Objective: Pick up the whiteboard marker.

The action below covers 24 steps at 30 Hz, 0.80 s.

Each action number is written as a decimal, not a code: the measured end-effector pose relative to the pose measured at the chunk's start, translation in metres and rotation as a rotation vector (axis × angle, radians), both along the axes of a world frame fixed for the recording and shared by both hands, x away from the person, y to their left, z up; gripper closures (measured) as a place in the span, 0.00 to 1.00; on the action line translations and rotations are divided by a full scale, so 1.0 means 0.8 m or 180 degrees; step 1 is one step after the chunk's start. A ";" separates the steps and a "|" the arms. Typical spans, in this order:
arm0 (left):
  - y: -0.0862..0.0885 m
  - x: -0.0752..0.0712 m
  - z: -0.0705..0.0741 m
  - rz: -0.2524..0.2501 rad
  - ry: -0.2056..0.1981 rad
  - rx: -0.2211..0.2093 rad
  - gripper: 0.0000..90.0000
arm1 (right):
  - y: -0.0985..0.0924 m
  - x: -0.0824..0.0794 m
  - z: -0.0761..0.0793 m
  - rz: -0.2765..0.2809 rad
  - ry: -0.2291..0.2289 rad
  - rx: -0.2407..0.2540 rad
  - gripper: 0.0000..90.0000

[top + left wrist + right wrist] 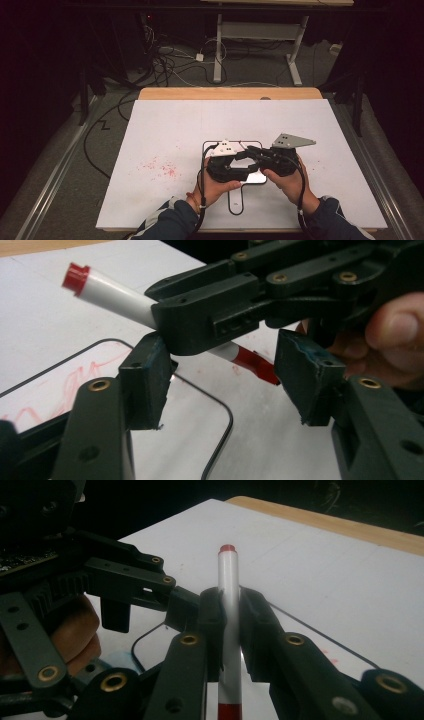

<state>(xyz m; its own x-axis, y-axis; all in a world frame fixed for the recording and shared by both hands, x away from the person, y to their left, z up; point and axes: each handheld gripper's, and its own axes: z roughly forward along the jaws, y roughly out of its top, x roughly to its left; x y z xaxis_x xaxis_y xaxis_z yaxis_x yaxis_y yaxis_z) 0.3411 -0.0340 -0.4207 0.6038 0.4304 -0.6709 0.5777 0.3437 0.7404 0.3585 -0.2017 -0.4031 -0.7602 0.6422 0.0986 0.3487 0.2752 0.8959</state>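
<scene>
One marker [229,605] (red-capped), two grippers [250,162]

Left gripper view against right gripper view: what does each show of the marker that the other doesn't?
The left gripper view shows the marker from the side, its red cap end sitting between the left gripper's parted jaws, the pads not pressing on it, and red scribbles inside the black outline. The right gripper view looks along the barrel, clamped between the right gripper's pads, with the wooden table edge behind. Both show the marker held by the right gripper above the white sheet.
</scene>
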 end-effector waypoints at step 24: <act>-0.007 0.007 -0.005 0.0119 -0.0225 0.0189 0.82 | -0.004 -0.010 0.002 -0.0072 -0.0088 0.0219 0.90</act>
<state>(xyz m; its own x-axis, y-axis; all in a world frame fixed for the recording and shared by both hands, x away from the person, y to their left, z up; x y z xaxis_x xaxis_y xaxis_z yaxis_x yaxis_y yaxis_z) 0.3469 -0.0395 -0.4247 0.6317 0.4912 -0.5998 0.5108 0.3183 0.7986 0.3504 -0.2046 -0.4014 -0.7486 0.6516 0.1224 0.3291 0.2049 0.9218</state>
